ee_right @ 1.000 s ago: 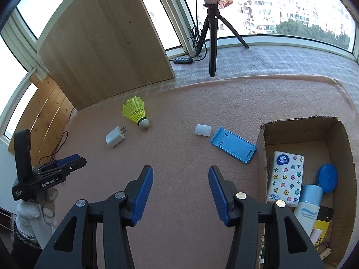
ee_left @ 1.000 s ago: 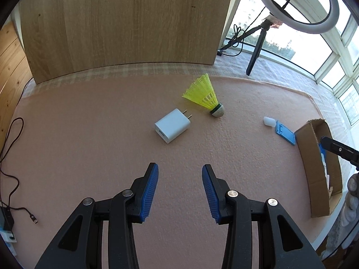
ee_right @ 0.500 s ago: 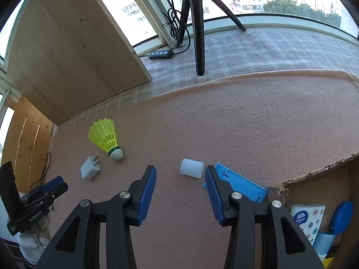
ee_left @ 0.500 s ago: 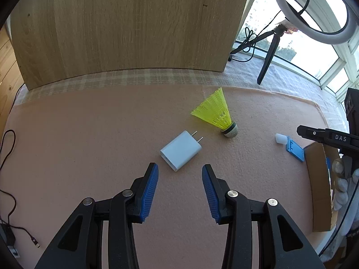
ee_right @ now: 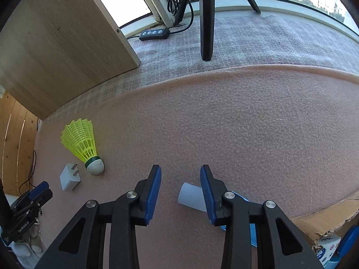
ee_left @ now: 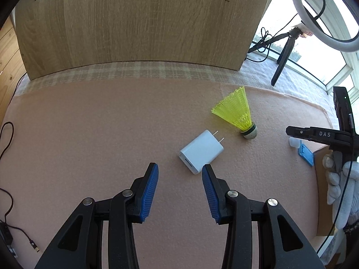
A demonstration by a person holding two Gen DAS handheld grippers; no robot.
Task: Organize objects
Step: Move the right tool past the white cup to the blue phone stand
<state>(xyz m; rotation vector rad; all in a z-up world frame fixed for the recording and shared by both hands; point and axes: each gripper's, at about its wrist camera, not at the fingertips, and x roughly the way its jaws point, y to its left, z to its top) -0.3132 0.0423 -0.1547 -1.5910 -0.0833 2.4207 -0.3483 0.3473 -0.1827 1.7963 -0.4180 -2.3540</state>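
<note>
Pickup step: right gripper closing round white cap at lower centre, not yet pinching. Left gripper spread, empty, just short of charger. Next: squeeze cap w/o rolling it, lift to box lower right.

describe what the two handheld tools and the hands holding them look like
Both are black plastic two-finger tools with ribbed blue pads and round silver pivot bolts: the left tool and the right tool. White lettering marks their sides, "DAS" on the right one seen from the left wrist view. Each is held by a hand in a white knit glove; a thin black cable runs past that glove.
</note>
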